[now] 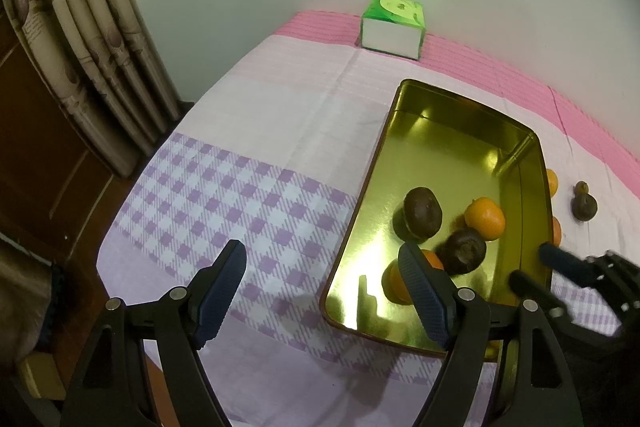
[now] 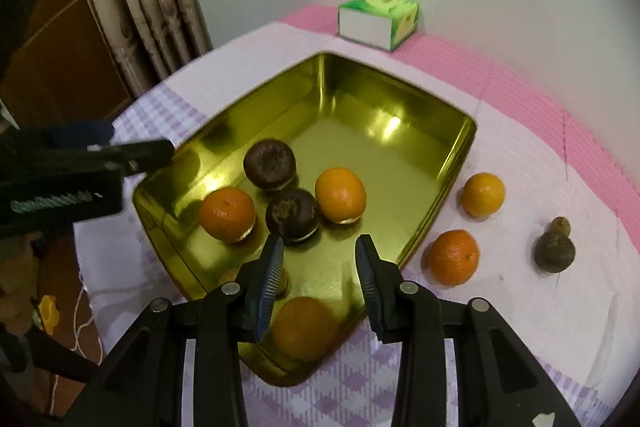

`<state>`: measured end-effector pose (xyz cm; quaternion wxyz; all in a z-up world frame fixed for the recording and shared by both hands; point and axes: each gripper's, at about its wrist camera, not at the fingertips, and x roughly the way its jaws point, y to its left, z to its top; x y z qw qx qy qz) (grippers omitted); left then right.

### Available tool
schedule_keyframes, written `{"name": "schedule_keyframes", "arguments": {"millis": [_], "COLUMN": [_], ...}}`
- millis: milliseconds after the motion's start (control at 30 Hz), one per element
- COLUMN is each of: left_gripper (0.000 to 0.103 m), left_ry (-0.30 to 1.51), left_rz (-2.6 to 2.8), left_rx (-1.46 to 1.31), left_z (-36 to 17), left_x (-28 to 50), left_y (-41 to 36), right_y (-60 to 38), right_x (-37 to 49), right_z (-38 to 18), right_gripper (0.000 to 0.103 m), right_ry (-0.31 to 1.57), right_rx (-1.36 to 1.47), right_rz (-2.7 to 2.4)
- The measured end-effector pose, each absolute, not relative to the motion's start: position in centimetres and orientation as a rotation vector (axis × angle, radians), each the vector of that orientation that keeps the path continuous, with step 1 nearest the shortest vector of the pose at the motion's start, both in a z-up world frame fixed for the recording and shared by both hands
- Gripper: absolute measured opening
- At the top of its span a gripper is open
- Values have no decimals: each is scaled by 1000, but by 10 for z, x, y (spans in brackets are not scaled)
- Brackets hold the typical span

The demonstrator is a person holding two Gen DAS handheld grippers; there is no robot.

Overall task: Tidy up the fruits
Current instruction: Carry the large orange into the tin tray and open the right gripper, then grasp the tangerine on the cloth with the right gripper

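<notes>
A gold metal tray (image 2: pixel 460 163) lies on the checked tablecloth. In it are two dark brown fruits (image 2: pixel 270 165) (image 2: pixel 292 215) and oranges (image 2: pixel 227 214) (image 2: pixel 340 195). A blurred orange (image 2: pixel 304 327) lies in the tray's near corner, below my right gripper (image 2: pixel 319 241). That gripper hangs over the tray's near end, jaws a narrow gap apart, nothing between the pads. Right of the tray on the cloth are two oranges (image 2: pixel 483 194) (image 2: pixel 454 258) and a dark fruit (image 2: pixel 555 251). My left gripper (image 1: pixel 322 251) stands wide open and empty at the tray's (image 1: pixel 376 163) left edge.
A green and white tissue box (image 2: pixel 378 21) stands at the table's far edge against the wall. A patterned curtain (image 2: pixel 132 7) hangs at the left, past the table's left edge. The pink cloth (image 2: pixel 520 87) stretches right of the tray.
</notes>
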<state>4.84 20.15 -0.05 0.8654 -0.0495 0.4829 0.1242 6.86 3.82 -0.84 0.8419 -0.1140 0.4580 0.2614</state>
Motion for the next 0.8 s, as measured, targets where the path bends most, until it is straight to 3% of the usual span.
{"name": "schedule_keyframes", "arguments": {"millis": [267,800], "left_gripper": [79,79], "left_ry": [1013,1033], "left_rz": [260,227], "left_rx": [-102,-62], "left_z": [0,-4], "left_x": [49,54], "left_y": [201,192], "right_y": [-14,-43], "right_x": [75,101], "right_z": [7,-40], "right_gripper": [39,39], "right_ry": [935,1011], "right_rx": [-183,-180], "right_rz": [464,407]}}
